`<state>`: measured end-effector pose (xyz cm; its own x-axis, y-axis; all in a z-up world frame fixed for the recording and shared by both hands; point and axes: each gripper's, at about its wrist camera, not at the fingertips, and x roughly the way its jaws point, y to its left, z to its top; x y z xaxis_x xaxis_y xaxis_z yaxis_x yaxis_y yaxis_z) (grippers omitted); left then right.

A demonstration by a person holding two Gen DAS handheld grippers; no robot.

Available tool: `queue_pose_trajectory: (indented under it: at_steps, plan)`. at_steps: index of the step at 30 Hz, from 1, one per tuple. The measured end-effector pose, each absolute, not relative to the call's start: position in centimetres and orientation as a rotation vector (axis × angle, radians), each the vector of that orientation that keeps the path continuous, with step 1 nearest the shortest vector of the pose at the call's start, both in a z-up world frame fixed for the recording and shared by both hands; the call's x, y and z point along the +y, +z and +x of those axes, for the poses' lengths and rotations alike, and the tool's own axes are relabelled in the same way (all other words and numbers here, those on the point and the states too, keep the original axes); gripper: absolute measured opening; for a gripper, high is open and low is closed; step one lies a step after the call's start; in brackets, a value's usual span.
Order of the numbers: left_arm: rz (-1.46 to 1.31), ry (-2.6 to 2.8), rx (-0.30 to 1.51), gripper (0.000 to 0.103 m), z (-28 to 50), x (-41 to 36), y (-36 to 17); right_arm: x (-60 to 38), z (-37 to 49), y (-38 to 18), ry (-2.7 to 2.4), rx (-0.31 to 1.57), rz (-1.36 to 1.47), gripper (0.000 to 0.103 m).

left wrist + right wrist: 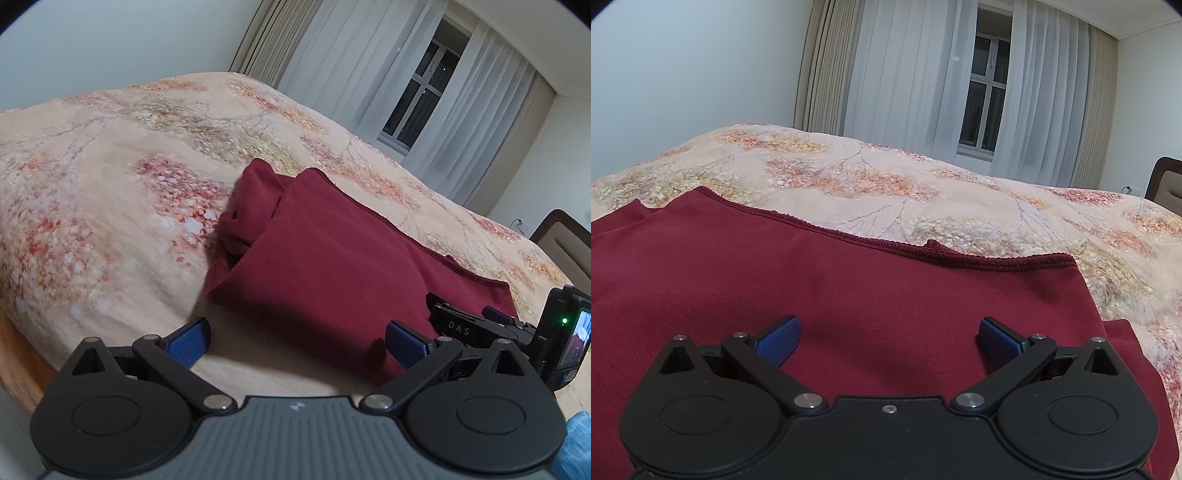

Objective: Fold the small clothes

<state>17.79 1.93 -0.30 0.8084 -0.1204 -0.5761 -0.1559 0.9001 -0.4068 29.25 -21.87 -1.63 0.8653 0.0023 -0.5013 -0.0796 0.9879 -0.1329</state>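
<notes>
A dark red garment [325, 258] lies folded on the floral bedspread [110, 177], with a bunched part at its far left end. My left gripper [297, 341] is open at the garment's near left corner, its blue pads empty. In the right wrist view the same red garment [849, 288] fills the foreground, its stitched hem running across the far side. My right gripper [888, 339] hovers open just above the cloth and holds nothing. The right gripper [491, 325] also shows at the right edge of the left wrist view, resting low over the garment.
The bed [960, 192] stretches away toward white curtains and a dark window [986, 92]. A headboard [1167, 181] stands at the far right. A bit of light blue cloth [576, 443] shows at the lower right of the left wrist view.
</notes>
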Motion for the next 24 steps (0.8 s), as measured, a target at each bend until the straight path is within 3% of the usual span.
queue_pose_trajectory:
  at_steps: [24]
  plan:
    - [-0.453,0.040,0.686,0.103,19.6,2.0,-0.3,-21.8,28.6,-1.5,0.036,0.509,-0.145,0.102]
